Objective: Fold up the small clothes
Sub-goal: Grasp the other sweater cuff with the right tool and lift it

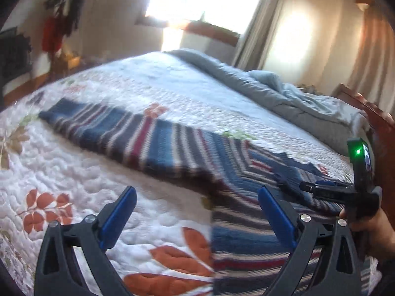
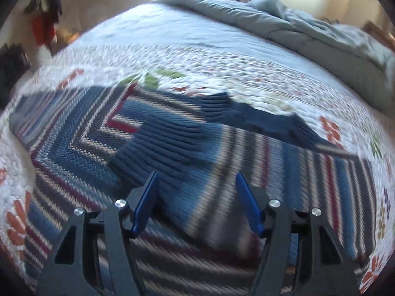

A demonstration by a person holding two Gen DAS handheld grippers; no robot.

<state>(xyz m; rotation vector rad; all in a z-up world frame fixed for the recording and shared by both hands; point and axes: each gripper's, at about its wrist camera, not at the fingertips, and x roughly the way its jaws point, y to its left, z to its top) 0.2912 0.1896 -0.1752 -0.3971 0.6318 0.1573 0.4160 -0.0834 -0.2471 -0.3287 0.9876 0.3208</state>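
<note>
Two views, left wrist first: we see the left gripper (image 1: 197, 206) with its jaws spread wide and nothing between them.
Sweater, left view: we find the striped sweater (image 1: 158, 143) lying flat on the quilt (image 1: 74, 172), ahead of the jaws; one sleeve runs far out past the left jaw, and the body passes under the right jaw.
Right gripper, left view: we see the right gripper (image 1: 328, 190) beyond the right jaw, over the sweater's body, with a hand (image 1: 367, 224) on its grip and a green light above it; from here we cannot tell how its jaws stand.
Bedding, left view: we see a grey duvet (image 1: 259, 83) bunched well beyond the jaws.
Right wrist view, jaws: we see them parted over the sweater (image 2: 172, 138), gripping nothing.
Sweater, right view: we find the folded-in blue ribbed part just ahead of the left jaw, and striped knit under both jaws.
Bedding, right view: we see the quilt (image 2: 246, 74) beyond the sweater, and the duvet (image 2: 296, 24) farther still.
</note>
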